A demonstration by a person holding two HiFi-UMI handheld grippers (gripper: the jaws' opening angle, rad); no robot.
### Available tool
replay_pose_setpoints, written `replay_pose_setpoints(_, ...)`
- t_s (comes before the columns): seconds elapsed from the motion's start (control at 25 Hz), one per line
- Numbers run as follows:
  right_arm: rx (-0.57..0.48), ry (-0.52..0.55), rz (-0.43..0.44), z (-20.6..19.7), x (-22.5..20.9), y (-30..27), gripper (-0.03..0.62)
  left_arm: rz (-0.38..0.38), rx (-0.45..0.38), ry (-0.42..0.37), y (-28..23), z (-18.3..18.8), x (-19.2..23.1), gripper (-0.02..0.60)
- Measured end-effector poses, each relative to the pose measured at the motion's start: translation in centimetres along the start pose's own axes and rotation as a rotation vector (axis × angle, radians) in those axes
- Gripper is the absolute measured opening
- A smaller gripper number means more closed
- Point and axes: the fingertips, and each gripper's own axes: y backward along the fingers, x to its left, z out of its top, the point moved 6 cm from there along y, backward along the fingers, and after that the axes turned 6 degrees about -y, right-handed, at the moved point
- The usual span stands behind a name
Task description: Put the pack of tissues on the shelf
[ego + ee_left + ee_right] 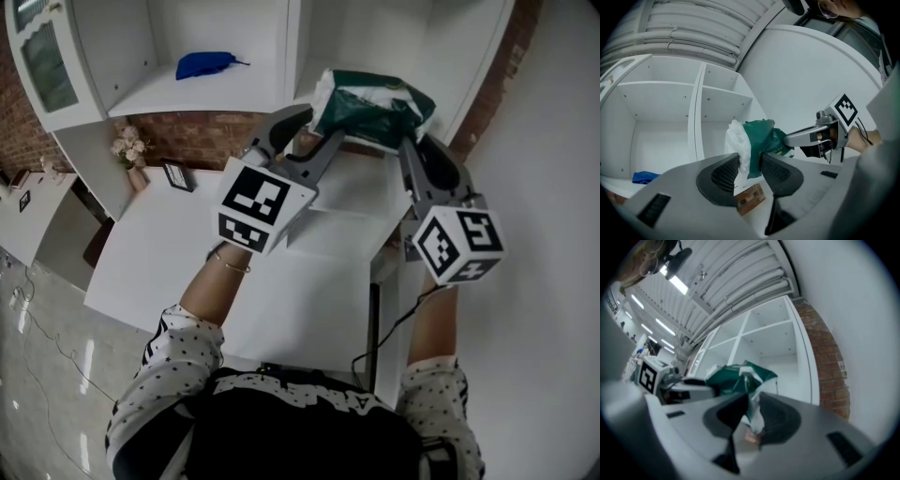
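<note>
A green and white pack of tissues (373, 108) hangs in the air in front of the white shelf unit (225, 89), held between both grippers. My left gripper (309, 131) is shut on the pack's left end; its jaws pinch the white and green wrapper (750, 154). My right gripper (408, 141) is shut on the pack's right end, where the wrapper (751, 404) is squeezed between its jaws. The pack (736, 378) stretches away to the left gripper (684, 383) in the right gripper view. The right gripper (806, 138) shows at the far end of the pack (764, 138) in the left gripper view.
A blue cloth (208, 64) lies in the left shelf compartment, also visible as the blue cloth (644, 177). Below the shelf stand a white table (187, 253), a small framed picture (178, 175) and a vase of flowers (131, 155). A brick wall (829, 366) runs beside the shelf on the right.
</note>
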Motion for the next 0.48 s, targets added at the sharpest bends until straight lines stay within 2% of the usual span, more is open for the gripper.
replay_pose_setpoints(0.28, -0.003, 0.018, -0.015, 0.8, -0.6, -1.6, 0.103, 0.03, 0.005, -0.005, -1.2, 0.4, 1.2, 0.172)
replay_pose_setpoints(0.48, 0.012, 0.044, -0.035, 0.7, -1.2, -2.5, 0.103, 0.042, 0.026, 0.031, -2.4, -0.5, 1.6, 0.169)
